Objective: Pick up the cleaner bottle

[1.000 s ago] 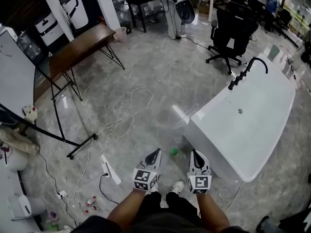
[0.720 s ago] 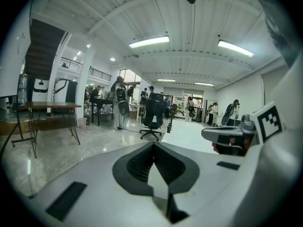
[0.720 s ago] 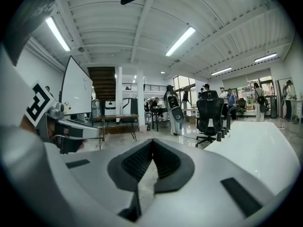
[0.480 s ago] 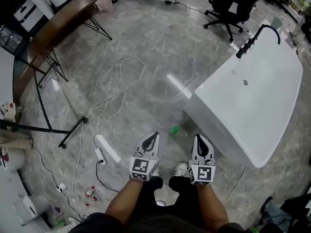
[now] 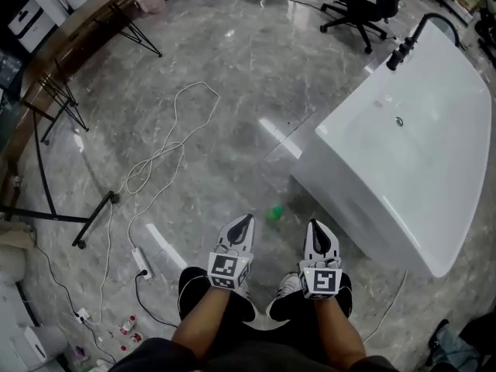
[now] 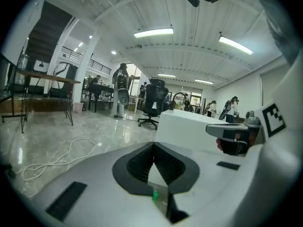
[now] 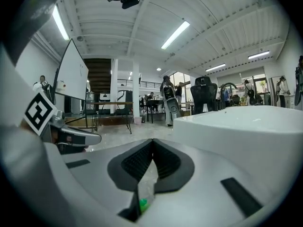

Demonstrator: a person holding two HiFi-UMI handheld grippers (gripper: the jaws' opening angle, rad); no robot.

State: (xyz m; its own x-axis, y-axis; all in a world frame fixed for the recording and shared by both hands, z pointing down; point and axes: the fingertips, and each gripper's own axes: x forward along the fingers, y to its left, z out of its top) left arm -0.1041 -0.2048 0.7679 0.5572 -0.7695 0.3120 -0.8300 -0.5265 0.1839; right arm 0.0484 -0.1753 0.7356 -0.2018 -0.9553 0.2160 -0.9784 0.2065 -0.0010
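The cleaner bottle (image 5: 275, 213) is a small thing with a green cap. It lies on the grey marble floor just ahead of and between my two grippers. The left gripper (image 5: 245, 220) points forward, its tip left of the bottle, jaws shut and empty. To the bottle's right, the right gripper (image 5: 317, 225) is held parallel, also shut with nothing in it. In the left gripper view the gripper (image 6: 153, 145) has its pads pressed together, and the green cap (image 6: 154, 195) shows low in the slit. The right gripper view shows that gripper (image 7: 152, 141) the same way, with the cap (image 7: 143, 204) below.
A white bathtub (image 5: 434, 208) with a black tap (image 5: 411, 41) stands close on the right. A white cable (image 5: 167, 149), a power strip (image 5: 163, 246) and black stand legs (image 5: 93, 215) lie left. A wooden table (image 5: 70, 37) and an office chair (image 5: 364, 6) are farther off. My knees sit under the grippers.
Both grippers and the head camera have sunk toward the floor as the person crouches. The floor and bathtub loom larger, and the bent knees come into view. Jaws stay shut.
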